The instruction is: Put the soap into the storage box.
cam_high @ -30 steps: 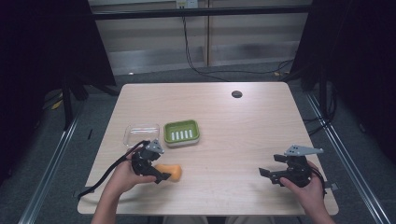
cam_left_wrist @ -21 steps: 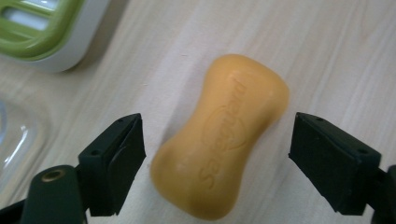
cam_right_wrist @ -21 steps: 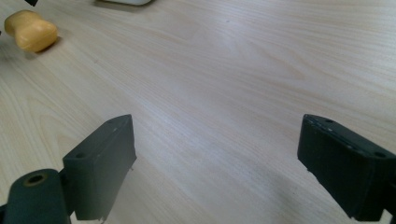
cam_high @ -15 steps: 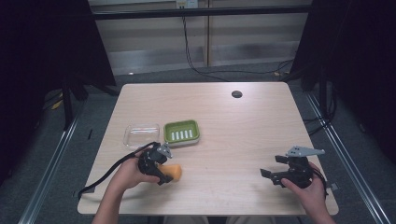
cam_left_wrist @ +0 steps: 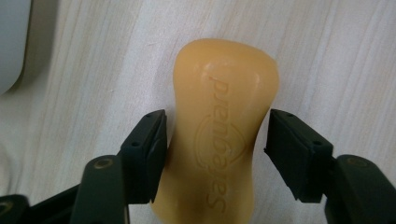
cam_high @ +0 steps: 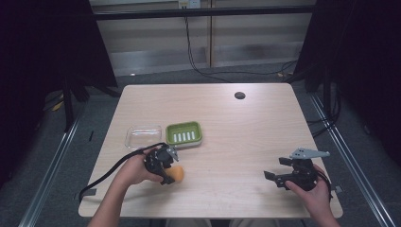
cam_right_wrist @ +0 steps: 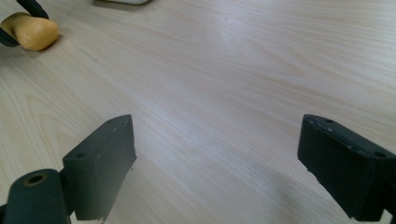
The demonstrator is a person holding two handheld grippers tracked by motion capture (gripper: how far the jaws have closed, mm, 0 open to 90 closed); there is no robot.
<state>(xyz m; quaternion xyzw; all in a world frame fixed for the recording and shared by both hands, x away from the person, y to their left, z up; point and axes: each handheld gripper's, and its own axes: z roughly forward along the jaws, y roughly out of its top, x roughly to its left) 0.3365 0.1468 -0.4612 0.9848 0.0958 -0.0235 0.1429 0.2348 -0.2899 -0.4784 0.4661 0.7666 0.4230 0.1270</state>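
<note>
From above, a person sat at a table (cam_high: 246,127), the left gripper (cam_high: 166,166) over an orange soap (cam_high: 177,174) near the front edge, just below a green dish (cam_high: 184,134) and a clear lid (cam_high: 143,136). The right gripper (cam_high: 280,172) rested well apart, jaws wide.

In the left gripper view, the jaws had just been closing around the soap's (cam_left_wrist: 223,135) waist; one pad touched, the other stood just off. The grasp looked underway; next, finish the squeeze, then lift.

In the right gripper view, wide jaws framed bare wood.
</note>
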